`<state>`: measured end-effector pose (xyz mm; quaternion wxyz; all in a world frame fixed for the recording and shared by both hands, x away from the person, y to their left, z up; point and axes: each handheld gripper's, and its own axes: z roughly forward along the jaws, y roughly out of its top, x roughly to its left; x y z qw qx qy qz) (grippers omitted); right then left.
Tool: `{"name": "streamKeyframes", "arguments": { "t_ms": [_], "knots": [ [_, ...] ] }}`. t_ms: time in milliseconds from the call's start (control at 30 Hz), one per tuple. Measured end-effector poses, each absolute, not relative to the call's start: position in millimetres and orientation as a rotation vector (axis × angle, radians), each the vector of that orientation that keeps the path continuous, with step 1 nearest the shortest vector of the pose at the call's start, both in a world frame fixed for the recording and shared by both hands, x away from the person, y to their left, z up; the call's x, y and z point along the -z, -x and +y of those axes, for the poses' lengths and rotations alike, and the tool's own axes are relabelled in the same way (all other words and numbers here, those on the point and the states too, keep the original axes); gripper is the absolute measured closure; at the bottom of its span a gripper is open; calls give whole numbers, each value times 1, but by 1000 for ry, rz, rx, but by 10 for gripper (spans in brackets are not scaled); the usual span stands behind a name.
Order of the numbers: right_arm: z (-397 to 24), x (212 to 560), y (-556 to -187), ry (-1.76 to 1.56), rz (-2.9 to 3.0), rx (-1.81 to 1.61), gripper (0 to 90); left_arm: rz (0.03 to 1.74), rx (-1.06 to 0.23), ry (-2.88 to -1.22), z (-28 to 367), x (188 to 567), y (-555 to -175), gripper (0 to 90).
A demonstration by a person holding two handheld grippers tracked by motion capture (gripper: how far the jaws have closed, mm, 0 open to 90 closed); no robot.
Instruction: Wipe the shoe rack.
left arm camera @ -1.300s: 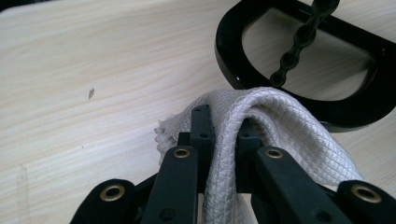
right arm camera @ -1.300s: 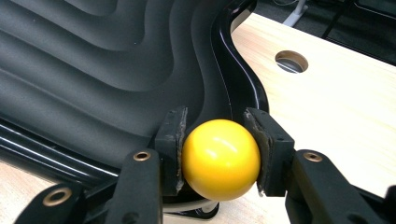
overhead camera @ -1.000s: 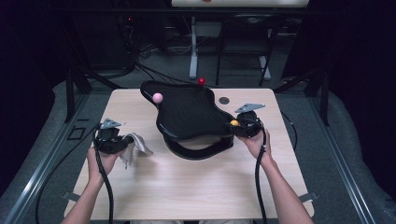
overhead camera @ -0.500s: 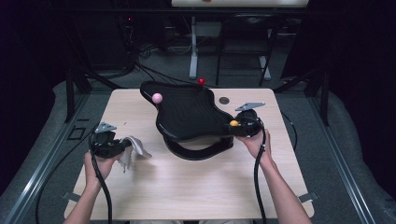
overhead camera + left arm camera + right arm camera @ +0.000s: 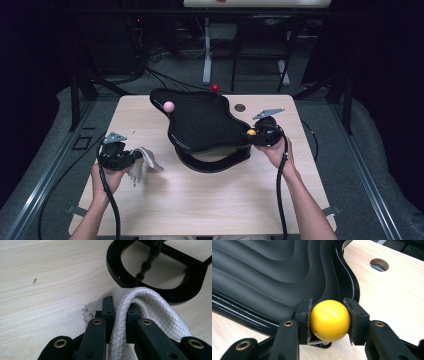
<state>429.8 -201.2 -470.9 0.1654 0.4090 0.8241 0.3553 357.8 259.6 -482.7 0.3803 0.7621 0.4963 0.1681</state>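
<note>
A black wavy tray [image 5: 200,125] [image 5: 274,272] rests on a black looped stand [image 5: 210,162] [image 5: 130,277] at the middle of the wooden table [image 5: 200,210]. At the tray's right edge sits a yellow ball [image 5: 251,132] [image 5: 329,317]. My right gripper [image 5: 254,136] [image 5: 329,321] has just been closing, and its pads now press on both sides of that ball. To the left of the stand, my left gripper [image 5: 135,156] [image 5: 119,310] is shut on a fold of grey quilted cloth [image 5: 146,162] [image 5: 152,307], which hangs down onto the tabletop.
A pink ball [image 5: 169,106] stands at the tray's left rim and a red ball [image 5: 215,88] at its far rim. A round hole [image 5: 240,107] [image 5: 379,264] lies in the table behind the right gripper. Dark frames and cables surround the table.
My left hand with the cloth has drifted slightly toward the table's near left. The right hand has stayed by the yellow ball.
</note>
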Motion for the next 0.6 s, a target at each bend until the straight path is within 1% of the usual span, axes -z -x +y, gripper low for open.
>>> {"name": "streamKeyframes", "arguments": {
  "t_ms": [233, 267, 333, 433, 500, 533, 567, 600],
  "knots": [
    [-202, 468, -444, -1145, 2364, -958, 595, 1267, -432, -1957, 258, 484, -358, 827],
    [-201, 467, -446, -1174, 2346, -929, 586, 1262, -433, -1964, 258, 484, -359, 827],
    [-200, 467, -446, -1250, 2296, -929, 512, 1261, -436, -1972, 257, 484, -359, 827],
    [-199, 467, -441, -1329, 2246, -943, 497, 1260, -427, -1986, 255, 486, -360, 827],
    [-198, 467, -437, -1370, 2235, -948, 515, 1255, -430, -1988, 254, 486, -359, 827],
    [-197, 467, -436, -1378, 2227, -957, 542, 1252, -431, -1990, 254, 486, -359, 827],
    [-196, 467, -435, -1382, 2222, -945, 594, 1254, -431, -1986, 254, 486, -359, 827],
    [-196, 467, -434, -1369, 2216, -925, 594, 1254, -431, -1984, 254, 485, -359, 827]
  ]
}}
